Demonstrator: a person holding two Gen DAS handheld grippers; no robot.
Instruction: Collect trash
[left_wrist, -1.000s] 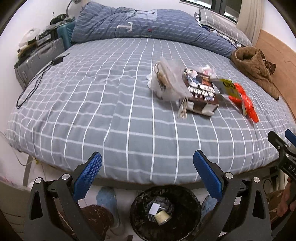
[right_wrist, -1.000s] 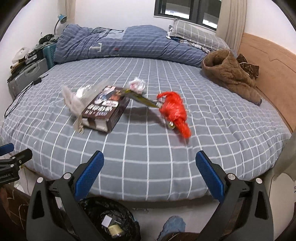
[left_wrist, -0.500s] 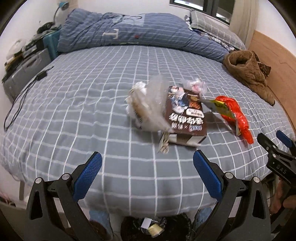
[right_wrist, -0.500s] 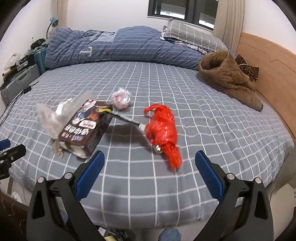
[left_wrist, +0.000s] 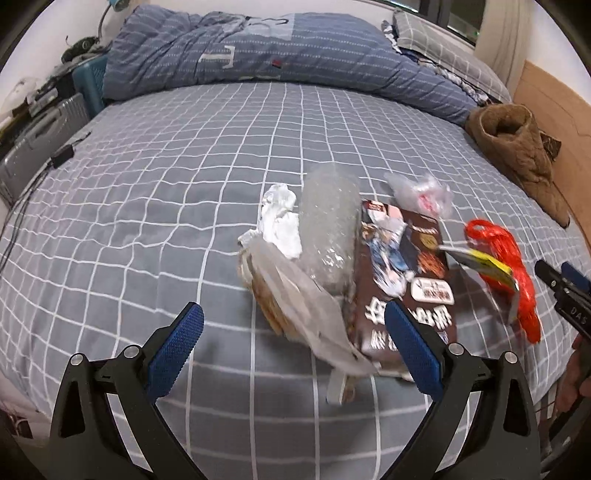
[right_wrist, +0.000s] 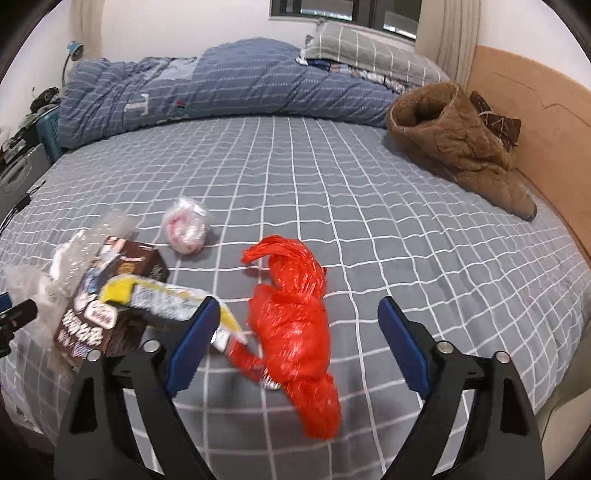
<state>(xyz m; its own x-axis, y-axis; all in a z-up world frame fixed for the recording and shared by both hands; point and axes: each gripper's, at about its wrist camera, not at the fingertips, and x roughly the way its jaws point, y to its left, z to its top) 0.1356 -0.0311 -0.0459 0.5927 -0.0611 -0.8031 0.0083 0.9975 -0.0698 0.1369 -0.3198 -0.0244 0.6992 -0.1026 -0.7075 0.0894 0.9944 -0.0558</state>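
Trash lies on the grey checked bed (left_wrist: 184, 184). In the left wrist view my left gripper (left_wrist: 293, 341) is open and empty, its fingers either side of a clear plastic bag (left_wrist: 310, 295) with white tissue (left_wrist: 280, 218) and a brown printed box (left_wrist: 406, 284). In the right wrist view my right gripper (right_wrist: 295, 339) is open and empty around a red plastic bag (right_wrist: 295, 314). A yellow-and-white wrapper (right_wrist: 166, 295) lies against the box (right_wrist: 110, 295). A small crumpled white-pink bag (right_wrist: 186, 230) lies further back.
A blue duvet (right_wrist: 221, 92) and pillows (right_wrist: 369, 51) lie at the bed's far end. A brown fleece garment (right_wrist: 458, 140) lies by the wooden headboard (right_wrist: 535, 122). A suitcase (left_wrist: 37, 136) and a black cable (left_wrist: 33, 177) are at the left.
Both grippers have moved forward and up over the bed toward the trash. The black bin below the bed edge has dropped out of view. Both stay open.
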